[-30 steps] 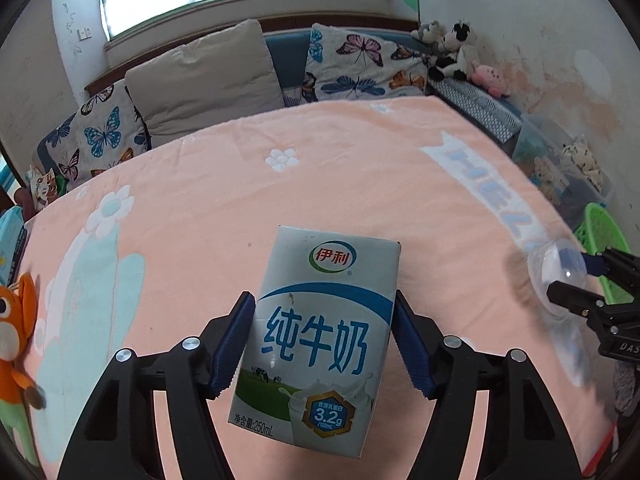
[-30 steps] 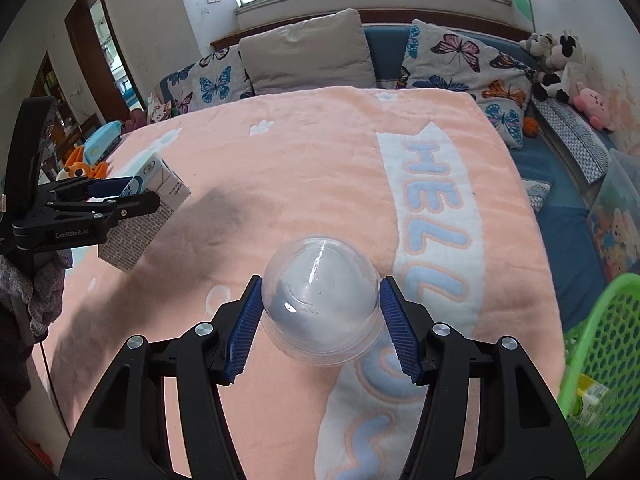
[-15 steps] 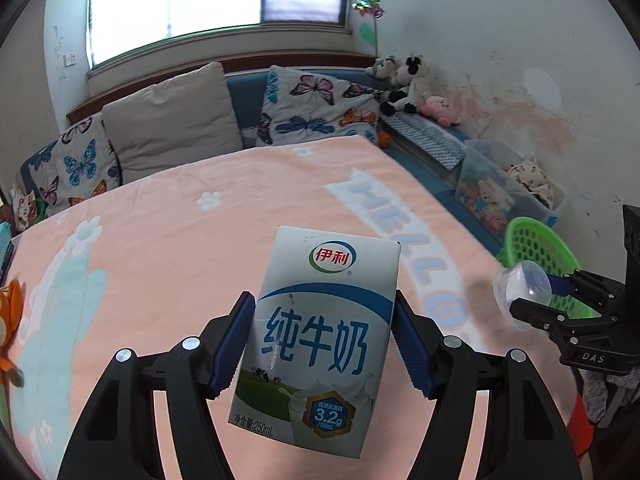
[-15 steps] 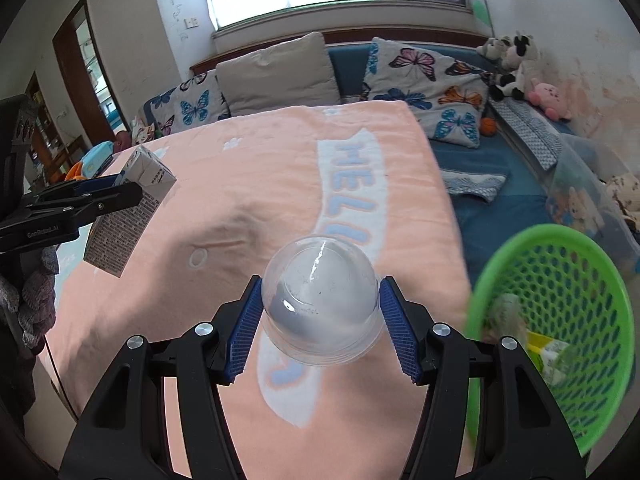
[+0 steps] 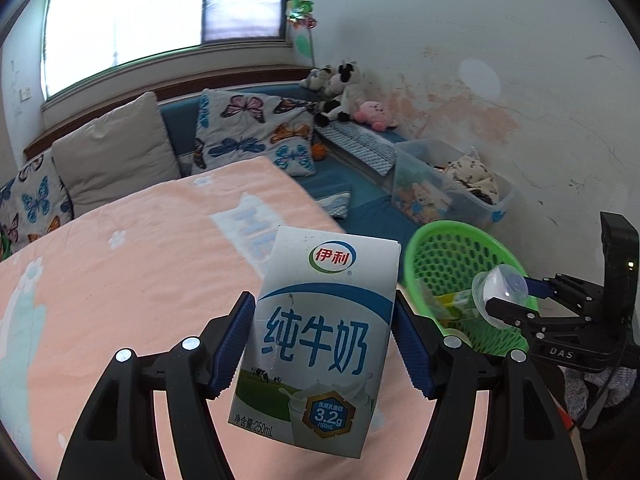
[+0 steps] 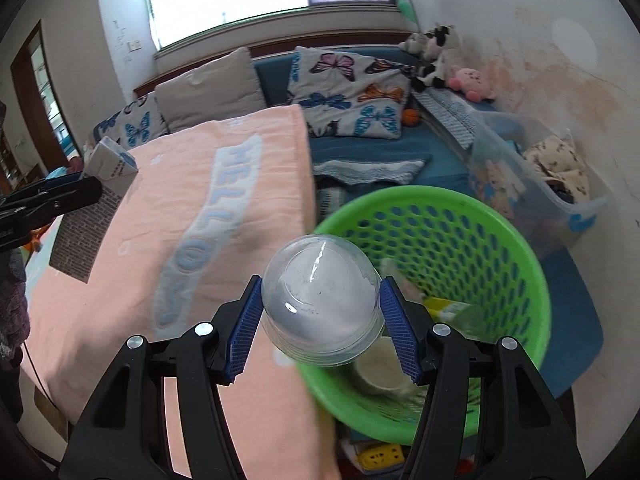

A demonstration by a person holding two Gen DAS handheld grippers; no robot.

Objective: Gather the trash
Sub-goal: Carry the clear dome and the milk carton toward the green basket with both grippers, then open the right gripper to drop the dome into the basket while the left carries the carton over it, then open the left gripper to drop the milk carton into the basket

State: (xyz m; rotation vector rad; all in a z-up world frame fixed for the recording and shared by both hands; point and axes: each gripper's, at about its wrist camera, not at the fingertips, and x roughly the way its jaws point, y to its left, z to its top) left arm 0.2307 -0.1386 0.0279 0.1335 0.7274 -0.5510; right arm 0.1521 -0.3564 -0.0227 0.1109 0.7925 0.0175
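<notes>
R gripper (image 6: 320, 320) clamped on clear cup (image 6: 320, 304), lower centre, at green basket (image 6: 532, 280) rim; early release = miss. L gripper (image 5: 322, 340) clamped on milk carton (image 5: 320, 336).

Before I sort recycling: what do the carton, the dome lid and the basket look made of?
Milk carton: coated paperboard, it seems; glossy print, folded edges. Dome lid: thin clear plastic, shiny highlights, see-through. Basket: moulded green plastic, smooth, with a grid of holes.
</notes>
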